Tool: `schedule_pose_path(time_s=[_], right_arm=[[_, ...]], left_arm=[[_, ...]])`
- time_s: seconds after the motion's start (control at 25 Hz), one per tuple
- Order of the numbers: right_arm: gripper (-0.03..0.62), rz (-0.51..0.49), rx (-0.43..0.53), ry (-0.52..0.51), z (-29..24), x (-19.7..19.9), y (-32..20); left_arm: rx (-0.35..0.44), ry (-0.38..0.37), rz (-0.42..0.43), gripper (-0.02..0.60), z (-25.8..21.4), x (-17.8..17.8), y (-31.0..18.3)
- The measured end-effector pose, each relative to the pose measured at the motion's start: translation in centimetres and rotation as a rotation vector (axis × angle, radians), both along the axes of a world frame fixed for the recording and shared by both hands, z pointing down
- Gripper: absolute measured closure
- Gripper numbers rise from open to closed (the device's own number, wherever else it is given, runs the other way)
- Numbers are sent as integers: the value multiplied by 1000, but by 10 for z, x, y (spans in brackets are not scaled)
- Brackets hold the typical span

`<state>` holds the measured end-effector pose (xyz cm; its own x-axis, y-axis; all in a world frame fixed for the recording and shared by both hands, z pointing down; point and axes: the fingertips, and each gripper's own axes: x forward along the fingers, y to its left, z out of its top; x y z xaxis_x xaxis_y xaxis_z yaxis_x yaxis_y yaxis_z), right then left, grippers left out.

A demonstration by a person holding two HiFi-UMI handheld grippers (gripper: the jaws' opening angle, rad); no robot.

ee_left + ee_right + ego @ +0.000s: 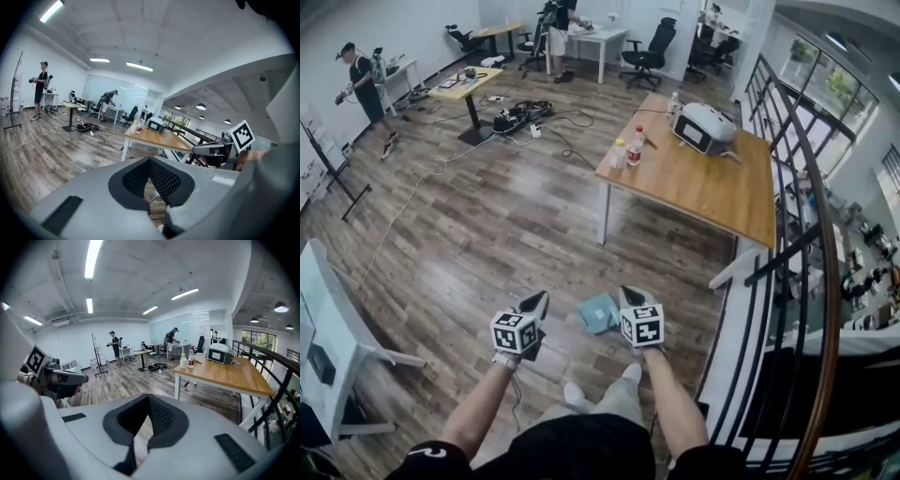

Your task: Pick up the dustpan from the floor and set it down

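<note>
In the head view a pale teal dustpan [598, 312] lies on the wood floor just in front of the person's shoes [574, 394]. My left gripper [534, 303] hovers to its left and my right gripper [630, 298] to its right, both held above it. Each gripper view shows the grey jaws meeting at their tips with nothing between them: left gripper [150, 159], right gripper [149, 397]. The right gripper's marker cube [242, 135] shows in the left gripper view. The left gripper [65, 378] shows in the right gripper view. Neither gripper view shows the dustpan.
A wooden table [694, 183] stands ahead to the right with bottles [636, 145] and a white appliance [705, 127]. A black railing [797, 281] runs along the right. A white desk [328, 328] is at the left. Cables [525, 117], further desks, chairs and people are farther back.
</note>
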<state>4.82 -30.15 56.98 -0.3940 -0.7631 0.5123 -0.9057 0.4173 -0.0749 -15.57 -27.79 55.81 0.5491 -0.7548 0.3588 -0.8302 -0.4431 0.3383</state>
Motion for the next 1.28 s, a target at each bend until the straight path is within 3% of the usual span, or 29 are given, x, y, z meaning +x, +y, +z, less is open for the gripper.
schedule_pose_path(time_s=[0.36,1.28], right_arm=[[600,-29,58,-42,-43,-18,1],[600,-10,85,-75,-62,-9,6]], left_arm=[[57,-2,1,584,-37,-14,5],[71,16,18,584,-56,-7,8]])
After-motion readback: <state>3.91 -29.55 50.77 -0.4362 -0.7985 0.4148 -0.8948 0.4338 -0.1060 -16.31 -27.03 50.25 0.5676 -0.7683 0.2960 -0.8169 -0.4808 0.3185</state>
